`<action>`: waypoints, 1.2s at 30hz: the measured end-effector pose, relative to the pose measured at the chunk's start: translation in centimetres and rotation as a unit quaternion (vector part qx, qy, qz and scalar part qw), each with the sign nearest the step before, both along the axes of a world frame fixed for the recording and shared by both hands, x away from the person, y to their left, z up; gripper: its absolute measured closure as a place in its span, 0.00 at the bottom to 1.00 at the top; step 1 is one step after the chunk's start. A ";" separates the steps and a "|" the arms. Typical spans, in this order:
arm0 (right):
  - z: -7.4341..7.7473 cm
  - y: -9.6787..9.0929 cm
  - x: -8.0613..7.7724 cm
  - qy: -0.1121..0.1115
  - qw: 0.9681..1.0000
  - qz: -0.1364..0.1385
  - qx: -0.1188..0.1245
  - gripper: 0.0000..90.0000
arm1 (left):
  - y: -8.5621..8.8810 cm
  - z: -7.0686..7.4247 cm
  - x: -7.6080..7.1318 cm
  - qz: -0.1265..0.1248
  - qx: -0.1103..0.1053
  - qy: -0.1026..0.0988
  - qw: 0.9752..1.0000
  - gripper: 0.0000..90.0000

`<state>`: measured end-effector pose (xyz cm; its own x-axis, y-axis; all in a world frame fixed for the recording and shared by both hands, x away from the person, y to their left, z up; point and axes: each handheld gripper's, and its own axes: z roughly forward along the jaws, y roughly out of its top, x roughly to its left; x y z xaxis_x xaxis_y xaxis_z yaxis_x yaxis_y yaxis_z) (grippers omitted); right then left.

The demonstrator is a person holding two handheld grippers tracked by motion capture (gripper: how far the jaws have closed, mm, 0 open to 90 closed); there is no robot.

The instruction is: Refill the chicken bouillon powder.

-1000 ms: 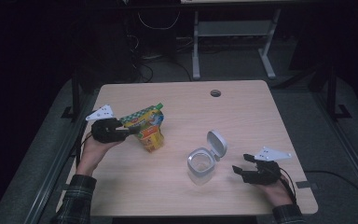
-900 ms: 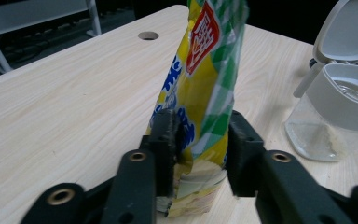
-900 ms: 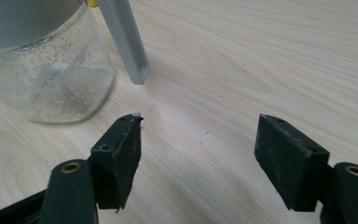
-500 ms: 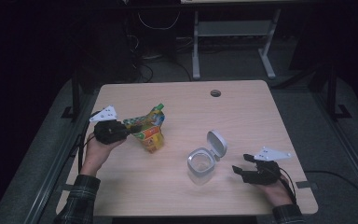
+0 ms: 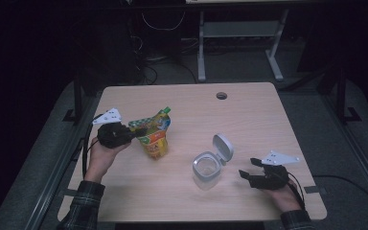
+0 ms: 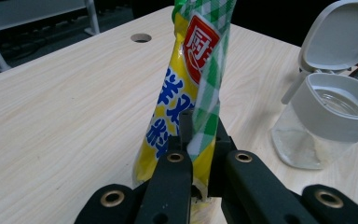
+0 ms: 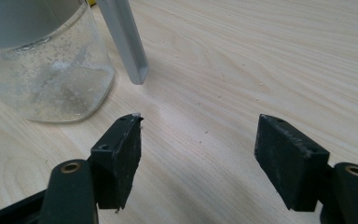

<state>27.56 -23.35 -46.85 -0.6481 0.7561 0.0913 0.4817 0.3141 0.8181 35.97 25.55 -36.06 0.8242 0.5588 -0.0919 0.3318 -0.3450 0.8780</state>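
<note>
The left gripper (image 6: 200, 154) has its two black jaws pressed together on the lower edge of a yellow and green pouch (image 6: 191, 88), the foil pinched flat between them; the jaws have just been closing and now stand clamped on it. In the left gripper view the pouch rises upright from the jaws, with blue characters on its yellow face, a red label higher up and a green checked band along one side. From above, the left gripper (image 5: 133, 136) reaches in from the left side of the table (image 5: 249, 115), the person's left hand (image 5: 101, 155) under it, and the pouch (image 5: 154, 138) stands tilted on the wood with its green top leaning away from the person. To the right of the pouch and well apart from it stands a clear jar (image 5: 206, 170) with a grey collar, its hinged grey lid (image 5: 223, 147) flipped open and standing up behind the mouth. The right gripper (image 7: 198, 140) rests with its jaws wide apart and nothing between them, only bare wood. The jar (image 7: 42, 60) sits just beyond its left jaw without touching it. In the high view the right gripper (image 5: 247, 175) lies low near the table's right front corner, just beside the jar.
</note>
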 end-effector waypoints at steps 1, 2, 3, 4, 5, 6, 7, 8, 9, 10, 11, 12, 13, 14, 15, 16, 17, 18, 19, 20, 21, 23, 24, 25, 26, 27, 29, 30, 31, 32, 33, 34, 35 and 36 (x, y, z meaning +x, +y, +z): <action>0.0 0.0 0.0 0.000 1.000 0.000 0.000 0.34 | -0.1 0.2 -0.1 -0.003 0.003 -0.002 1.000 1.00; 0.0 0.0 0.0 -0.001 1.000 0.000 0.000 0.34 | -0.2 0.3 -0.2 -0.005 0.004 -0.001 1.000 1.00; 0.0 0.0 0.0 -0.001 1.000 -0.001 0.001 0.34 | -0.3 0.5 -0.3 -0.006 0.003 -0.001 1.000 1.00; 0.1 0.0 0.0 -0.001 1.000 -0.001 0.002 0.34 | -0.4 0.6 -0.4 -0.007 0.003 -0.001 1.000 1.00; 0.1 0.0 -0.1 -0.001 1.000 -0.001 0.002 0.35 | -0.5 0.7 -0.5 -0.009 0.001 -0.001 1.000 1.00; 0.1 0.0 -0.1 0.000 1.000 -0.001 0.002 0.35 | -0.6 0.8 -0.6 -0.013 0.002 -0.002 1.000 1.00; 0.1 0.0 -0.1 0.000 1.000 -0.001 0.002 0.35 | -0.7 0.8 -0.7 -0.014 -0.002 0.000 1.000 1.00; 0.1 0.0 -0.1 -0.001 1.000 -0.001 0.002 0.35 | -0.7 0.9 -0.7 -0.016 -0.002 0.001 1.000 1.00; 0.1 0.0 -0.1 -0.002 1.000 0.000 0.002 0.35 | -0.7 1.0 -0.8 -0.018 -0.005 0.003 1.000 1.00; 0.1 0.0 -0.1 -0.001 1.000 0.000 0.003 0.36 | -0.7 1.0 -0.9 -0.020 -0.007 0.006 1.000 1.00; 0.2 0.0 -0.2 0.002 1.000 0.001 0.006 0.37 | -0.7 1.1 -1.0 -0.022 -0.009 0.008 1.000 1.00; 0.2 0.0 -0.2 0.002 1.000 0.002 0.007 0.40 | -0.7 1.2 -1.0 -0.025 -0.008 0.010 1.000 1.00; 0.3 0.0 -0.3 0.005 1.000 0.003 0.010 0.43 | -0.7 1.2 -1.1 -0.026 -0.011 0.009 1.000 1.00; 0.4 0.0 -0.3 0.007 1.000 0.005 0.012 0.46 | -0.7 1.3 -1.3 -0.026 -0.015 0.010 0.999 1.00; 0.5 0.0 -0.4 0.005 1.000 0.003 0.014 0.50 | -0.7 1.3 -1.3 -0.030 -0.016 0.009 0.999 1.00; 0.6 0.0 -0.5 0.007 1.000 0.004 0.016 0.55 | -0.7 1.4 -1.5 -0.031 -0.016 0.011 0.999 1.00; 0.7 0.1 -0.6 0.008 1.000 0.003 0.017 0.59 | -0.7 1.5 -1.6 -0.033 -0.019 0.011 0.999 1.00; 0.9 0.2 -0.7 0.002 1.000 0.000 0.017 0.64 | -0.7 1.6 -1.6 -0.033 -0.021 0.010 0.999 1.00; 1.0 0.2 -0.8 0.003 1.000 0.001 0.018 0.70 | -0.7 1.6 -1.7 -0.035 -0.024 0.011 0.999 1.00; 1.2 0.2 -0.9 0.000 1.000 0.000 0.017 0.76 | -0.7 1.7 -1.8 -0.036 -0.029 0.013 0.999 1.00; 1.4 0.2 -1.1 0.000 1.000 0.000 0.016 0.82 | -0.7 1.7 -1.9 -0.038 -0.031 0.013 0.999 1.00; 1.7 0.3 -1.3 -0.004 1.000 0.002 0.011 0.97 | -0.7 1.9 -2.1 -0.043 -0.035 0.013 0.998 1.00; 1.8 0.4 -1.5 -0.004 1.000 0.004 0.010 1.00 | -0.8 2.0 -2.2 -0.043 -0.037 0.010 0.998 1.00; 2.0 0.5 -1.6 -0.001 1.000 0.008 0.011 1.00 | -0.8 2.1 -2.3 -0.043 -0.039 0.011 0.998 1.00; 2.1 0.6 -1.7 0.000 1.000 0.014 0.009 1.00 | -0.9 2.2 -2.4 -0.046 -0.043 0.011 0.998 1.00; 2.2 0.7 -1.8 0.000 1.000 0.018 0.010 1.00 | -0.9 2.2 -2.5 -0.045 -0.048 0.013 0.998 1.00; 2.4 1.0 -2.0 0.000 0.999 0.029 0.014 1.00 | -1.0 2.4 -2.7 -0.049 -0.049 0.015 0.997 1.00; 2.5 1.1 -2.2 -0.001 0.999 0.034 0.015 1.00 | -1.0 2.5 -2.8 -0.052 -0.049 0.015 0.997 1.00; 2.6 1.2 -2.3 -0.001 0.999 0.038 0.019 1.00 | -1.1 2.6 -2.9 -0.053 -0.052 0.017 0.997 1.00; 2.7 1.3 -2.4 -0.001 0.999 0.043 0.022 1.00 | -1.1 2.7 -3.0 -0.057 -0.051 0.017 0.997 1.00; 2.9 1.4 -2.5 -0.002 0.998 0.049 0.024 1.00 | -1.2 2.9 -3.1 -0.060 -0.051 0.017 0.997 1.00; 3.0 1.6 -2.7 -0.003 0.998 0.052 0.026 1.00 | -1.2 3.0 -3.2 -0.061 -0.052 0.018 0.997 1.00; 3.2 1.7 -2.7 -0.005 0.998 0.056 0.027 1.00 | -1.2 3.2 -3.3 -0.064 -0.051 0.017 0.996 1.00; 3.3 1.8 -2.8 -0.005 0.998 0.060 0.028 1.00 | -1.3 3.3 -3.4 -0.066 -0.054 0.017 0.996 1.00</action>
